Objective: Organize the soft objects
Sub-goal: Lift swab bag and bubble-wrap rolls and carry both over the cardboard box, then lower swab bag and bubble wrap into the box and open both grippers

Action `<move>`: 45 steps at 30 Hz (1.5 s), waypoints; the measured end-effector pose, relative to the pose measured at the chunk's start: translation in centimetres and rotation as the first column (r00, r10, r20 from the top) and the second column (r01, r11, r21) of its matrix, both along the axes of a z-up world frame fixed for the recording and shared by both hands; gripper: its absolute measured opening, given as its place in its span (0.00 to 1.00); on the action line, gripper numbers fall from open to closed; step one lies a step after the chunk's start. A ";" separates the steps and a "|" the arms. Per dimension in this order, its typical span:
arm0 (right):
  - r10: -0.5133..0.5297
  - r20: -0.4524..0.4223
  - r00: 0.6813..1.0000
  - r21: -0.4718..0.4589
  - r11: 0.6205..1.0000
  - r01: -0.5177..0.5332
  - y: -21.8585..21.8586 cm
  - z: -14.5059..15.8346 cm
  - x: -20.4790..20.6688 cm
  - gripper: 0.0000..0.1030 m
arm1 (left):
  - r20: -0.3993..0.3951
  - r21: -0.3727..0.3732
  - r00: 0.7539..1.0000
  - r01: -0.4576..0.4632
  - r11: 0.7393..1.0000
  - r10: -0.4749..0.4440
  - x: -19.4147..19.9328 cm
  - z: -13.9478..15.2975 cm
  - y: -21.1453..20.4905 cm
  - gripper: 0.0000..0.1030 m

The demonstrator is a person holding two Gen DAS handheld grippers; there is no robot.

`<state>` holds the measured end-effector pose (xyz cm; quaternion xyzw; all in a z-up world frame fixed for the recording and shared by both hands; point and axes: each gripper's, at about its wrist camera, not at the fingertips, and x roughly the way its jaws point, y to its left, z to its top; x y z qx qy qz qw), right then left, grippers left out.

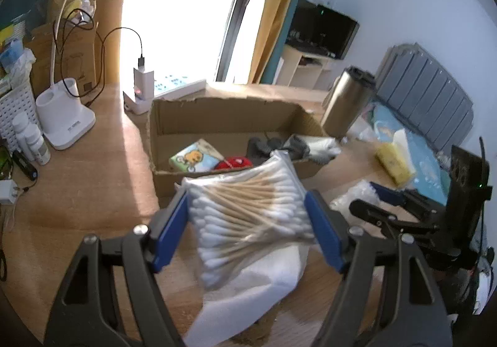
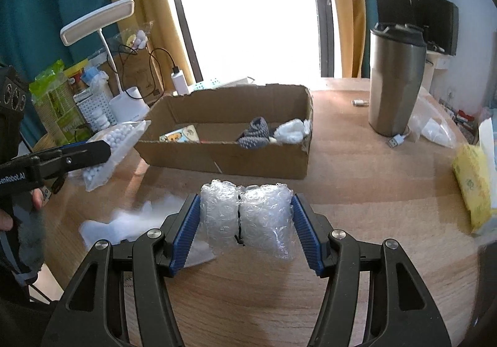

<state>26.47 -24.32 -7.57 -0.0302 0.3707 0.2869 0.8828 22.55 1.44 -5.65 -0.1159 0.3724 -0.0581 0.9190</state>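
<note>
My left gripper (image 1: 247, 222) is shut on a clear bag of cotton swabs (image 1: 248, 216) and holds it above the table, just in front of the open cardboard box (image 1: 223, 117). The bag also shows in the right wrist view (image 2: 115, 148). My right gripper (image 2: 245, 222) is shut on a roll of bubble wrap (image 2: 248, 216), low over the table in front of the box (image 2: 230, 157). The box holds a tissue pack (image 1: 195, 157), a red item (image 1: 234, 163), grey knit pieces (image 2: 256, 132) and white cotton (image 2: 292, 131).
A white soft sheet (image 1: 248, 294) lies on the table under the left gripper. A steel tumbler (image 2: 394, 82) stands at the right, with a yellow tissue pack (image 2: 472, 185) further right. A white lamp base (image 1: 65, 120), bottles and a basket crowd the left.
</note>
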 end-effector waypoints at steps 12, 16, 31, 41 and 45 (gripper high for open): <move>0.045 0.040 0.998 -0.004 0.999 -0.045 2.1 1.4 -0.1 0.61 | 0.054 0.004 0.998 -0.023 1.000 0.023 -0.4 1.3 2.2 0.73; 0.048 0.050 0.998 -0.007 0.999 -0.048 2.5 1.7 0.2 0.61 | 0.063 0.016 0.997 -0.038 0.999 0.037 -0.2 1.6 3.2 0.73; 0.064 0.063 0.996 -0.030 0.998 -0.063 4.5 2.0 3.1 0.61 | 0.060 0.050 0.998 -0.028 0.998 0.025 3.0 0.4 4.7 0.73; 0.079 0.068 0.995 -0.013 0.997 -0.078 5.9 1.9 5.9 0.61 | 0.060 0.071 0.998 -0.025 0.997 0.021 5.9 -0.1 5.3 0.74; 0.080 0.067 0.995 -0.005 0.997 -0.080 6.5 1.6 7.0 0.61 | 0.053 0.077 0.998 -0.020 0.997 0.016 7.0 -0.5 5.5 0.74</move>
